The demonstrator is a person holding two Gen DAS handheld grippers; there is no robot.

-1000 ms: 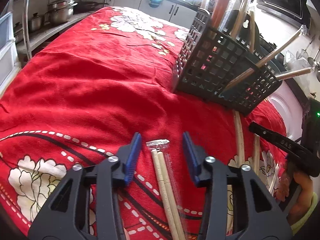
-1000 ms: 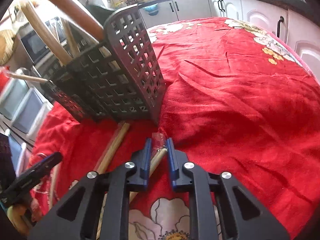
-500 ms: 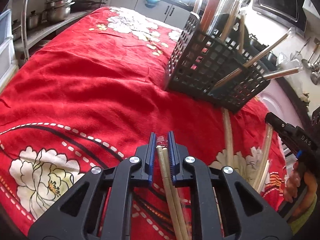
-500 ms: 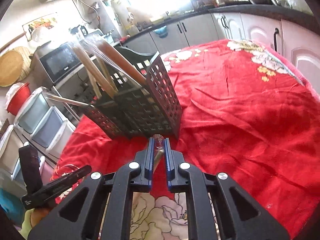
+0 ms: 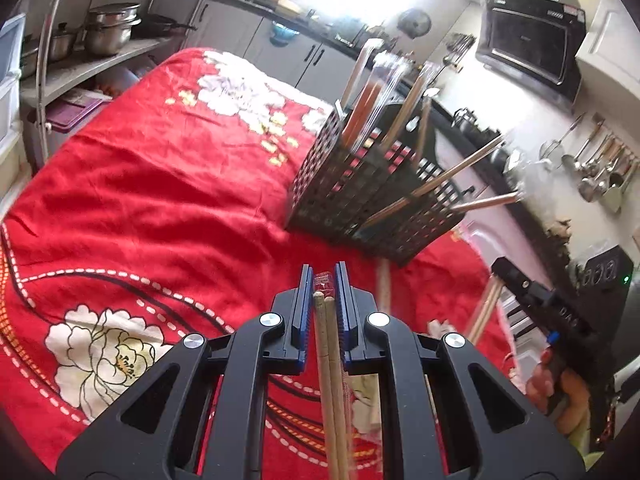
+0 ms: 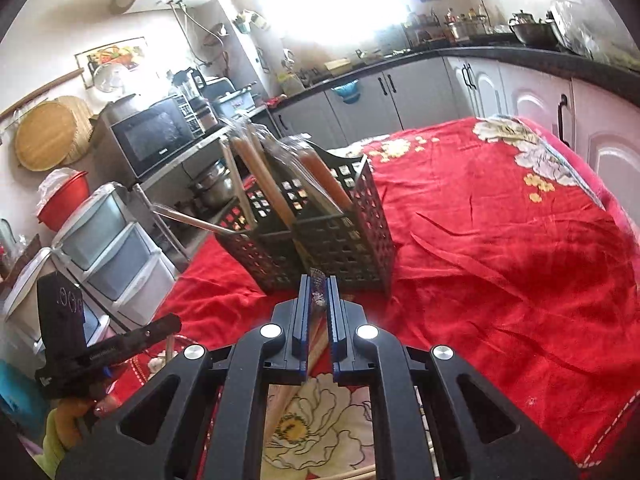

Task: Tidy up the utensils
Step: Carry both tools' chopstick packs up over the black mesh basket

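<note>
Transfer step: wrapped chopsticks (image 5: pixel 329 344) clamped in L gripper (image 5: pixel 323 285), second pair (image 6: pixel 316 320) in R gripper (image 6: pixel 318 289); basket (image 6: pixel 340 240) at 12 o'clock, tips-down insertion judged next.

A table draped in a red cloth (image 5: pixel 160 184) printed with white flowers and dashed lines carries everything. On it stands a dark lattice basket (image 5: pixel 360 204) near the far side edge — divided into compartments, with wrapped wooden utensils leaning out. A few loose wooden sticks (image 5: pixel 384 284) lie flat on the cloth just beside the basket's base.
</note>
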